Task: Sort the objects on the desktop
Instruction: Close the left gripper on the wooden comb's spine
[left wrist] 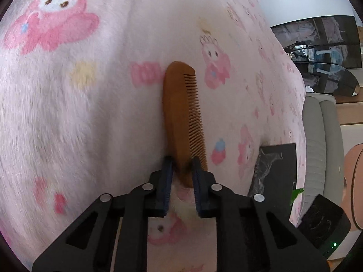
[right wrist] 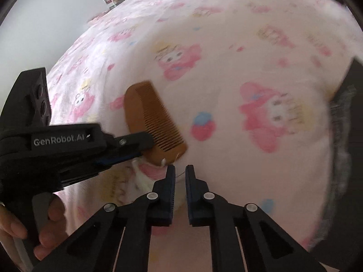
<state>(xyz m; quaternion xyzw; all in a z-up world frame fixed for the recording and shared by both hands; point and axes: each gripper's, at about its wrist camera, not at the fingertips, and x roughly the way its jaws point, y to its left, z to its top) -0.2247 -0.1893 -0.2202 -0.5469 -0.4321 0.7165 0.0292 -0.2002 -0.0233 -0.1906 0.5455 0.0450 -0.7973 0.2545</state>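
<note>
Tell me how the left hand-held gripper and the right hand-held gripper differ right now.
The left hand-held gripper is clamped on one end of the brown wooden comb; the right hand-held gripper holds nothing. The left one's blue-padded fingers are spread by the comb's thickness, while the right one's are nearly together with a narrow gap. Both are black with blue pads and sit over the pink cartoon-print fleece blanket.

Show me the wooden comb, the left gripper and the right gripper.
wooden comb (left wrist: 179, 117), left wrist view, on its solid spine.
left gripper (left wrist: 182, 165), left wrist view, between fingertips.
right gripper (right wrist: 180, 170), right wrist view, between fingertips.
</note>
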